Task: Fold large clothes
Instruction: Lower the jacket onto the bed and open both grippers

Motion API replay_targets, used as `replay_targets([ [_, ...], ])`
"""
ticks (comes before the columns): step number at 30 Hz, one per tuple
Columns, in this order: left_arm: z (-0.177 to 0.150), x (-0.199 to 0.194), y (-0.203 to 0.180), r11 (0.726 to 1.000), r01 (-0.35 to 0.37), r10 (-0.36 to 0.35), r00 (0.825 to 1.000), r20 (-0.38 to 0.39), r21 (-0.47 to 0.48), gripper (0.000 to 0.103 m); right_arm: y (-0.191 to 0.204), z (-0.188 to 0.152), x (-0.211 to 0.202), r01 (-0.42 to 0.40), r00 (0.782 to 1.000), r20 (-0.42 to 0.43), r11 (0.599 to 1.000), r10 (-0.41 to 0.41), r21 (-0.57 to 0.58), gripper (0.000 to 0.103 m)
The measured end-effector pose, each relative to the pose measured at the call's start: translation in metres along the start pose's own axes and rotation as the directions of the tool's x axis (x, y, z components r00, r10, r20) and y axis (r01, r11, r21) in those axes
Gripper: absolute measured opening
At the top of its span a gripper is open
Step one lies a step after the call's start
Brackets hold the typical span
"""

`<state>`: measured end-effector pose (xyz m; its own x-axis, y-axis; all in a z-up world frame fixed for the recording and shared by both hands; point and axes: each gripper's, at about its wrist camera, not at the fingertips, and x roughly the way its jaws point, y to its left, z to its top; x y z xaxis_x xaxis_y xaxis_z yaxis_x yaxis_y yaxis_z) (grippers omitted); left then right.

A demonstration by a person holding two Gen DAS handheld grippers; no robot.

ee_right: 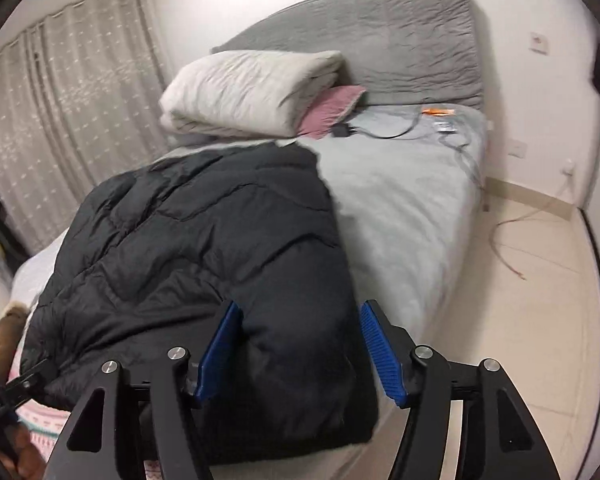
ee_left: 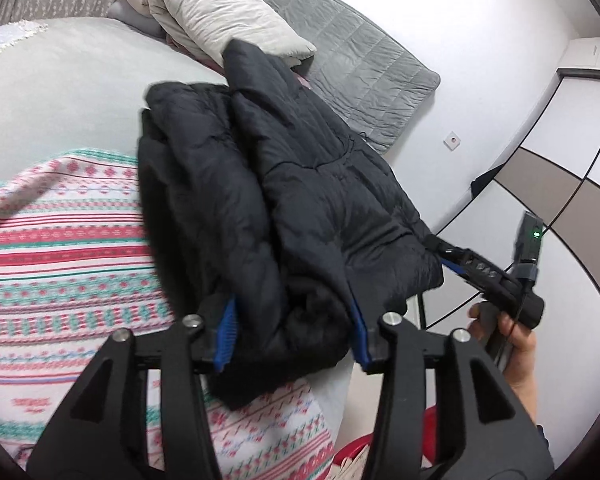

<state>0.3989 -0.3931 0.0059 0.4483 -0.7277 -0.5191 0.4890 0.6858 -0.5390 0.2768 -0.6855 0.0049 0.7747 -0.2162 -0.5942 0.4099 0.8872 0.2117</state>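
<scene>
I see the black puffy jacket (ee_right: 204, 264) folded on the bed (ee_right: 412, 208), at its near edge. My left gripper (ee_left: 294, 332) and right gripper (ee_right: 300, 354) are both open, jacket cloth loose between them.

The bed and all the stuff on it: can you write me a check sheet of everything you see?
Surface: bed with pale grey cover.
Job's things: black puffer jacket, folded over, near corner of the bed.
Clutter: folded cream quilt, pink cloth, patterned blanket.
Grippers: left tool open around the jacket's edge; right tool open, jacket edge between its pads.
Cables: black cord on the bed; thin wire on the floor.
Surroundings: curtain, grey headboard, wardrobe.
</scene>
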Motion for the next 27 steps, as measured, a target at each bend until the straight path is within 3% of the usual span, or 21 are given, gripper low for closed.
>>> replay_targets([
  [3, -0.001, -0.024, 0.004, 0.999, -0.052, 0.052, 0.999, -0.007, 0.012, 0.059, -0.004, -0.006, -0.033, 0.057, 0.998, 0.036, 0.994, -0.061, 0.095, 0.069],
  [6, -0.007, -0.05, 0.002, 0.995, -0.096, 0.097, 0.995, -0.012, 0.02, 0.059, 0.007, -0.018, -0.074, 0.004, 0.998, 0.06, 0.986, -0.014, 0.169, 0.07],
  [9, -0.014, -0.074, -0.001, 0.994, -0.106, 0.107, 0.994, -0.01, 0.016, 0.059, 0.04, -0.036, -0.114, -0.034, 0.996, 0.081, 0.988, 0.022, 0.151, 0.076],
  [11, -0.023, -0.097, -0.004, 0.988, -0.15, 0.151, 0.988, -0.013, 0.023, 0.059, 0.067, -0.05, -0.138, -0.052, 0.996, 0.081, 0.99, 0.041, 0.132, 0.08],
  [15, -0.039, -0.128, -0.016, 0.963, -0.255, 0.258, 0.966, -0.024, 0.084, 0.061, 0.118, -0.072, -0.17, -0.019, 0.999, 0.052, 0.997, 0.015, 0.071, 0.082],
  [19, -0.064, -0.163, -0.03, 0.921, -0.343, 0.347, 0.938, 0.011, 0.185, 0.085, 0.154, -0.103, -0.199, 0.046, 0.997, 0.057, 0.999, -0.047, 0.011, 0.087],
  [23, -0.083, -0.182, -0.042, 0.875, -0.411, 0.417, 0.908, 0.033, 0.254, 0.087, 0.176, -0.126, -0.231, 0.103, 0.992, 0.073, 0.994, -0.1, -0.045, 0.089],
  [27, -0.092, -0.197, -0.052, 0.864, -0.421, 0.426, 0.904, 0.045, 0.277, 0.089, 0.186, -0.151, -0.263, 0.118, 0.986, 0.121, 0.993, -0.114, -0.024, 0.098],
])
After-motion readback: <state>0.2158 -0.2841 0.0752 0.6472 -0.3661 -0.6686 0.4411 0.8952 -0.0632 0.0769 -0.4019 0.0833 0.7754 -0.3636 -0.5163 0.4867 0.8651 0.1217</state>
